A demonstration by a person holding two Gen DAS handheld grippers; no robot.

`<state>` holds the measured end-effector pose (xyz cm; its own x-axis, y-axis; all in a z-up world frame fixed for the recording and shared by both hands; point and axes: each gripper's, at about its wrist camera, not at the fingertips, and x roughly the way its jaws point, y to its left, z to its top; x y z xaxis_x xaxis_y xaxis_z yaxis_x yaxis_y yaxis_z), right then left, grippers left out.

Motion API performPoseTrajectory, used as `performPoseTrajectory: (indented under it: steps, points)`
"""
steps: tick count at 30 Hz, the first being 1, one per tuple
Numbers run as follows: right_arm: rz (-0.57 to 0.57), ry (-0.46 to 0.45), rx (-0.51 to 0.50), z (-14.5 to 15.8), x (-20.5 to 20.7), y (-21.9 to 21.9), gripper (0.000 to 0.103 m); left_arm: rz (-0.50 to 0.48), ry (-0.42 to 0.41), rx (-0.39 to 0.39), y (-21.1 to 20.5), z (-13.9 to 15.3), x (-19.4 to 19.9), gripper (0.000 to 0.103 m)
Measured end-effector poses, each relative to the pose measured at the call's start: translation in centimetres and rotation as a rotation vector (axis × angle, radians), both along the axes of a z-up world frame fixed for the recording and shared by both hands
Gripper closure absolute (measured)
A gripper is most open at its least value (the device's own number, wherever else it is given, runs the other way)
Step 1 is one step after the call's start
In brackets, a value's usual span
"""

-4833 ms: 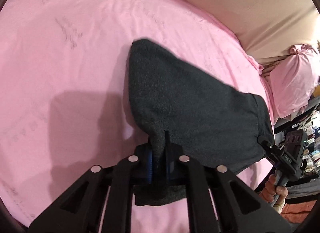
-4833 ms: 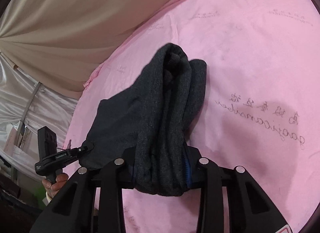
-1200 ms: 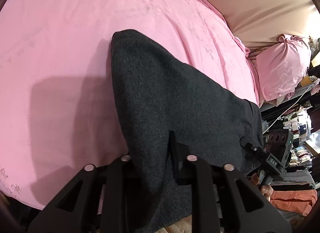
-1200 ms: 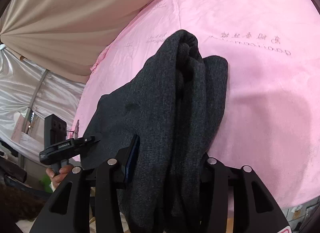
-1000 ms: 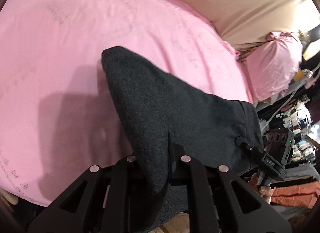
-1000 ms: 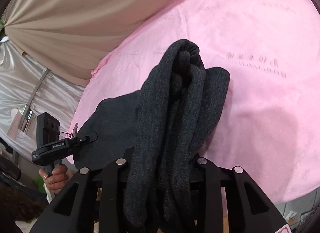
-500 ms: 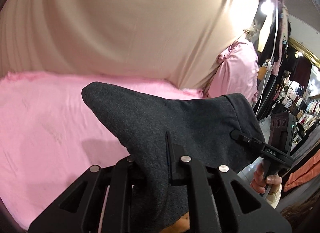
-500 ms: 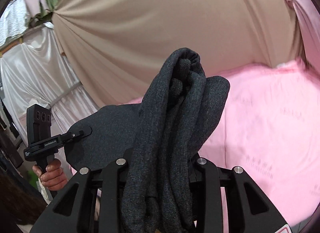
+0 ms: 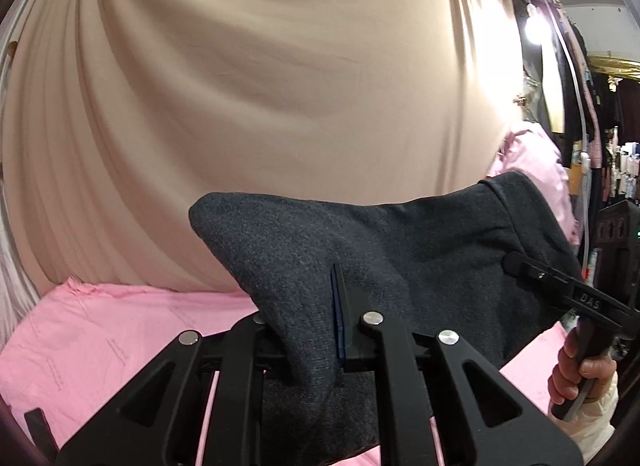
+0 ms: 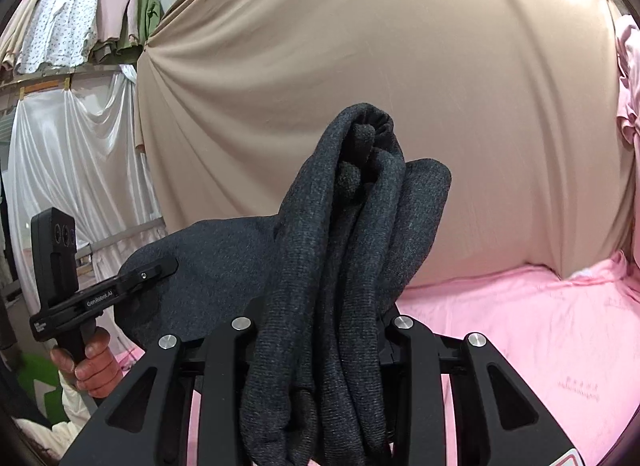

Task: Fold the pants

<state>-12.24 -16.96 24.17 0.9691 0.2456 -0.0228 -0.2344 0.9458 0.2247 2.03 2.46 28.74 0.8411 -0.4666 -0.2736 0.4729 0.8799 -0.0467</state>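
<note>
**Pants held in the air between two grippers**

The left gripper (image 9: 320, 330) has its jaws clamped nearly shut on a thin edge of the dark grey knit pants (image 9: 400, 258). The right gripper (image 10: 320, 330) has its jaws set wider, gripping a thick bunch of the same fabric that rises in rolled folds above them. Between the two grips the cloth spans as a flat panel, with a hemmed band showing at the right gripper's end in the left wrist view. A bare hand (image 10: 90, 366) holds the left gripper's handle, and a hand with a cream sleeve (image 9: 580, 378) holds the right one.

The pants hang clear of the pink sheeted bed (image 10: 540, 326), which lies below and ahead, its far edge meeting a beige draped curtain (image 9: 280, 85). Shirts on a rail (image 10: 80, 25) hang off to the left.

This looks like the lift within a fold: the garment is raised and stretched, not yet laid. The next move probably calls for lowering both grips together onto the bed, keeping the span taut so the hanging part lands flat and the bunched end does not crumple.
</note>
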Motion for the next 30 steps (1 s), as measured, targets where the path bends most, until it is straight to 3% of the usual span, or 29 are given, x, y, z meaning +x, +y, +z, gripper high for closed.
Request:
performPoseTrajectory:
  steps: [4, 11, 18, 24, 26, 27, 28, 30]
  points:
    - [-0.010, 0.012, 0.010, 0.1, 4.9, -0.9, 0.073, 0.041, 0.003, 0.015, -0.9, -0.6, 4.6, 0.091]
    - [-0.033, 0.136, 0.068, -3.9, 15.4, -3.9, 0.073, 0.089, 0.116, 0.068, -2.2, -6.4, 14.4, 0.091]
    - [-0.070, 0.336, 0.186, -12.8, 25.1, -7.6, 0.073, 0.118, 0.285, 0.141, -4.3, -16.6, 23.6, 0.091]
    - [-0.103, 0.627, 0.189, -21.8, 29.9, -8.6, 0.071, 0.116, 0.593, 0.182, -4.1, -28.1, 28.2, 0.091]
    - [-0.112, 0.685, 0.215, -23.5, 29.9, -9.5, 0.057, 0.134, 0.641, 0.178, -3.1, -30.6, 28.2, 0.082]
    - [-0.103, 0.678, 0.238, -23.5, 29.5, -10.1, 0.055, 0.135, 0.634, 0.173, -2.7, -30.7, 28.0, 0.069]
    - [-0.126, 0.672, 0.252, -23.2, 28.7, -10.8, 0.051, 0.173, 0.623, 0.186, -1.9, -30.4, 27.6, 0.046]
    - [-0.233, 0.625, 0.252, -22.0, 26.3, -12.2, 0.042, 0.249, 0.611, 0.192, 0.2, -29.3, 27.1, 0.032]
